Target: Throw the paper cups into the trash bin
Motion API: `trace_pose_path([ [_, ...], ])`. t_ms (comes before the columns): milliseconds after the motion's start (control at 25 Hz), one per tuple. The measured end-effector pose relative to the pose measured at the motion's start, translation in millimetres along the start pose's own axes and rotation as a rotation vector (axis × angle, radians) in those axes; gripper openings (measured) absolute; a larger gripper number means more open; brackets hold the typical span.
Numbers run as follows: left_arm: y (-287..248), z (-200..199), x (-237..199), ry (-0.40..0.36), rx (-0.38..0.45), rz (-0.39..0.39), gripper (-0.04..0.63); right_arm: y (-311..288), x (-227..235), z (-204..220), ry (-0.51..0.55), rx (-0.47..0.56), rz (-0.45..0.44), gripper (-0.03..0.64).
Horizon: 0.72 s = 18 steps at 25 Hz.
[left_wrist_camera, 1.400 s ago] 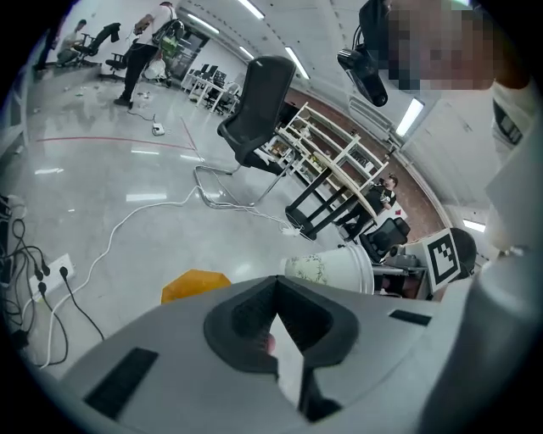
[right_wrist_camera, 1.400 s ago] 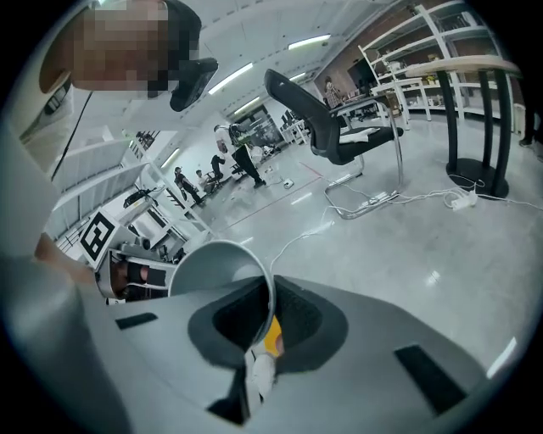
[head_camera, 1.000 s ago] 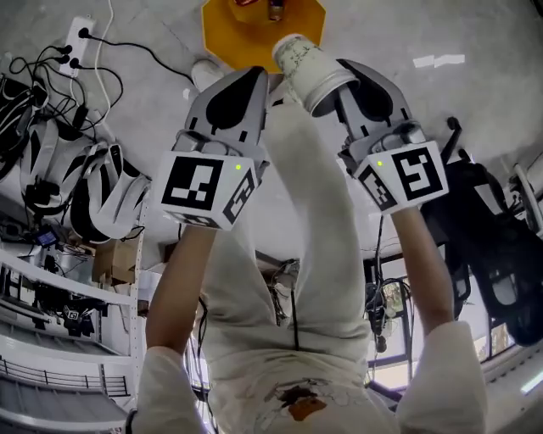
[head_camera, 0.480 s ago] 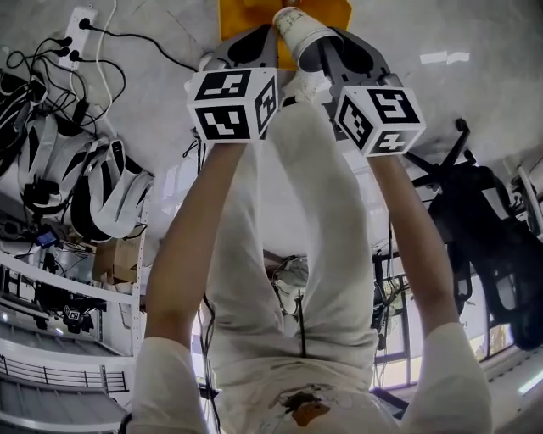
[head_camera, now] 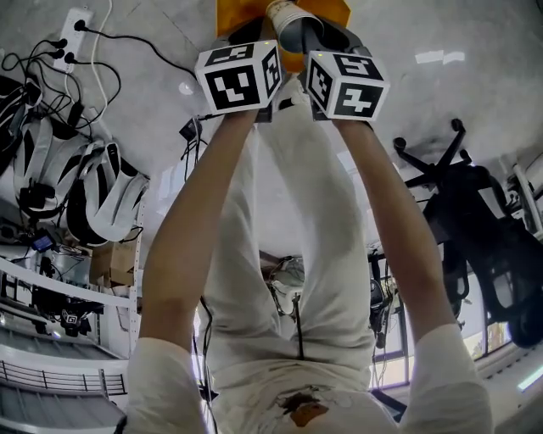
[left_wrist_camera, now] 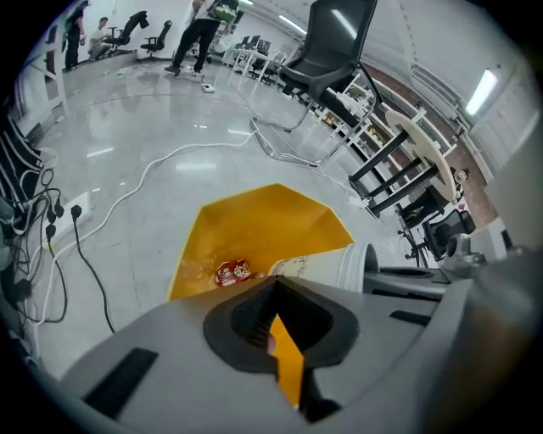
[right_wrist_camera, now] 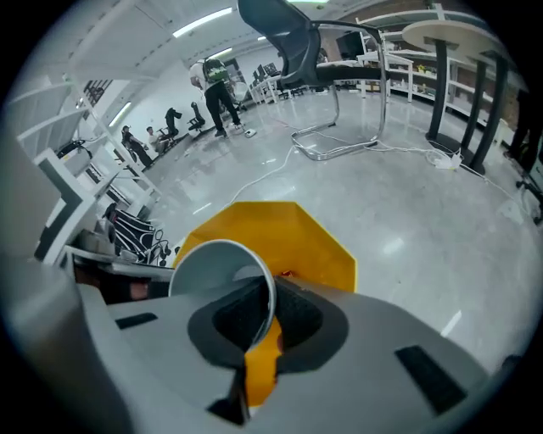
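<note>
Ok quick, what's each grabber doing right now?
Left gripper: shut, with nothing between its jaws.
Right gripper: shut on the rim of the white paper cup.

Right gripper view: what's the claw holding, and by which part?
A white paper cup, pinched at its rim by the right claw.

At the head view's top middle, the yellow trash bin point(head_camera: 229, 12) is cut by the frame edge and largely covered by the jaws; the paper cup point(head_camera: 288, 14) runs off that edge too. Lower centre in the left gripper view, the print on a red wrapper point(left_wrist_camera: 232, 272) is too small to read.
</note>
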<state>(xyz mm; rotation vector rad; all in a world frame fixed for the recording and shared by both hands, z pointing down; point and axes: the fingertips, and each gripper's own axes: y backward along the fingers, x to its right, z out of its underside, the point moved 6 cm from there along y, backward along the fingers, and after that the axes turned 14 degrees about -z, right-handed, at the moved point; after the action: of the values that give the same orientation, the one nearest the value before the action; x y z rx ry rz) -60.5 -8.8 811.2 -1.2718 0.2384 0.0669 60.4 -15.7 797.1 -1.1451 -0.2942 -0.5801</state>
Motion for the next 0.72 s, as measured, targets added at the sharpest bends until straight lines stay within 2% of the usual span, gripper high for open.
trace_pose_path([
  [200, -5.9, -6.4, 5.2, 0.022, -0.009, -0.039, 0.005, -8.1, 9.7, 0.5, -0.058, -0.019, 0.049, 0.025],
  [360, -5.4, -6.3, 3.7, 0.019, -0.041, -0.058, 0.01, -10.1, 10.3, 2.1, -0.094, -0.034, 0.04, 0.097],
  [400, -3.9, -6.6, 2.6, 0.02, -0.048, -0.061, 0.056, -8.8, 11.2, 2.3, -0.099, -0.034, 0.043, 0.1],
  [440, -1.6, -7.4, 1.3, 0.021, -0.05, -0.062, 0.069, -6.7, 12.0, 2.1, -0.103, -0.03, 0.045, 0.098],
  [720, 33.2, -12.0, -4.9, 0.027, -0.046, -0.051, 0.069, 23.3, -3.3, -7.3, -0.092, -0.023, 0.033, 0.098],
])
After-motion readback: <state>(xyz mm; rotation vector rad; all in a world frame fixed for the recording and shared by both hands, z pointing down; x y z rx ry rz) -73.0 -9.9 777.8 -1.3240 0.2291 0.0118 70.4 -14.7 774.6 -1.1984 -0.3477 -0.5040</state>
